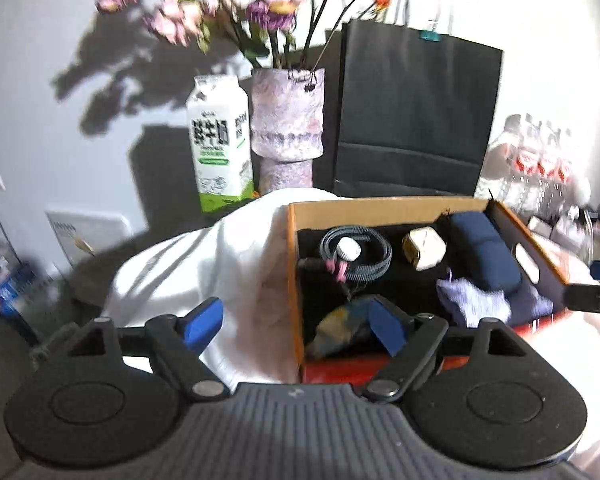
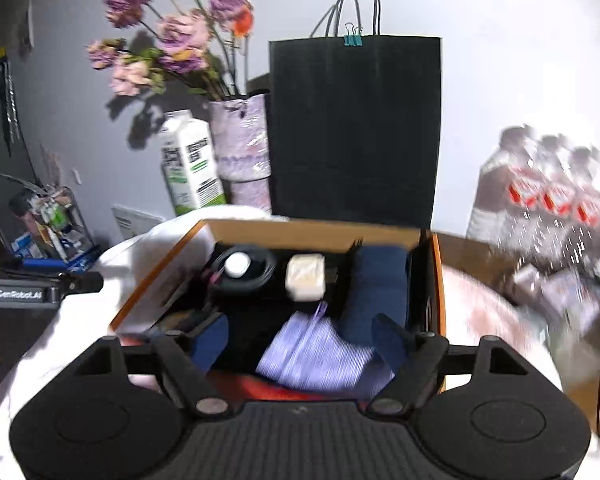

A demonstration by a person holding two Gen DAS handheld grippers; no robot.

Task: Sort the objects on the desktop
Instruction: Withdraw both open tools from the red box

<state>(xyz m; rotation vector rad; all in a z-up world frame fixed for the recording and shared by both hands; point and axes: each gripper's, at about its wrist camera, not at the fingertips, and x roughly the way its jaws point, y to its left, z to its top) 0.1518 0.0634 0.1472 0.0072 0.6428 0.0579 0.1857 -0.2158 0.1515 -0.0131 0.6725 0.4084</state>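
Note:
An orange cardboard box sits on a white cloth and holds a coiled grey cable, a cream charger block, a navy case, a lilac striped pouch and a yellow-blue item. My left gripper is open and empty above the box's near left corner. My right gripper is open and empty, hovering over the lilac pouch. The right gripper's tip shows at the left view's right edge.
Behind the box stand a milk carton, a mottled vase of flowers and a black paper bag. A shrink-wrapped pack of bottles sits at the right. A cluttered rack stands far left.

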